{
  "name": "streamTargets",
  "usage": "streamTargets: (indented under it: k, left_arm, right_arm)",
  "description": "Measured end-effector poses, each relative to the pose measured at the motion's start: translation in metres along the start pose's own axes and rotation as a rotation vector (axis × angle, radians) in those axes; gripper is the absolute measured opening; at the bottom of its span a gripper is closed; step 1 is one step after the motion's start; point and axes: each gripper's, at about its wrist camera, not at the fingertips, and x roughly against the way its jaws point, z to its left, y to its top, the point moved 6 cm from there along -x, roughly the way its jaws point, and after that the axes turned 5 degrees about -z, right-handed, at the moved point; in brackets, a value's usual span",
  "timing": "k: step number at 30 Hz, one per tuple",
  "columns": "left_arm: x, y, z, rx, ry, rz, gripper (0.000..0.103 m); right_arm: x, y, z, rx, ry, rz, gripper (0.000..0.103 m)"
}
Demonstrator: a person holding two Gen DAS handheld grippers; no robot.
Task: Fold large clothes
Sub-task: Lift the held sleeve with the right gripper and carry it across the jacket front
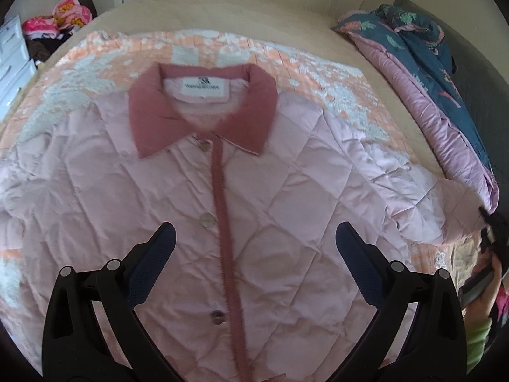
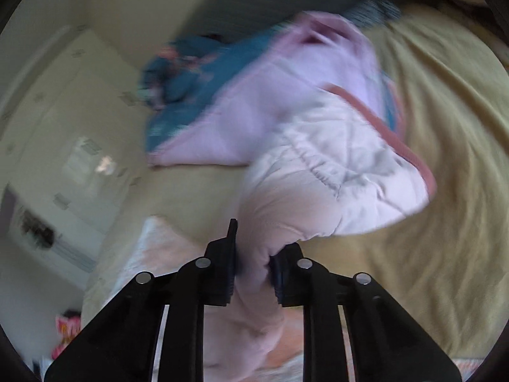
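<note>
Nearest the left wrist camera, the left gripper hangs with its jaws spread wide, nothing between them, above the buttoned front of the pink quilted jacket. Its fingertips appear clear of the cloth, though the view does not settle whether they touch. The jacket lies flat and face up on a peach and white blanket spread over the bed, its darker pink collar toward the far side. The hem is cut off at the bottom edge.

At the right, the right gripper has its jaws pressed together, pinching a fold of the jacket's sleeve; that view is smeared by blur, so the exact spot of the grip is hard to make out. The sleeve rises bunched beyond the jaws, its cuff near a rumpled teal and pink quilt along the bed's right edge. Bare tan sheet lies open beyond the collar. White drawers stand far left.
</note>
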Motion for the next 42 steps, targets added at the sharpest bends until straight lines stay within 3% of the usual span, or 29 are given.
streamTargets:
  k: [8, 19, 32, 42]
  left_arm:
    - [0.035, 0.008, 0.038, -0.026, 0.047, -0.035, 0.095]
    - [0.079, 0.022, 0.09, 0.044, 0.022, -0.123, 0.095]
    - [0.091, 0.009, 0.144, 0.152, -0.023, -0.14, 0.095]
    - [0.077, 0.003, 0.163, 0.197, -0.108, -0.149, 0.095]
  right_arm:
    - [0.045, -0.011, 0.098, 0.257, 0.18, -0.003, 0.016]
    - [0.072, -0.043, 0.193, 0.44, 0.262, 0.016, 0.016]
    - [0.097, -0.085, 0.265, 0.597, 0.304, 0.016, 0.015]
    - [0.104, -0.134, 0.305, 0.675, 0.336, 0.033, 0.015]
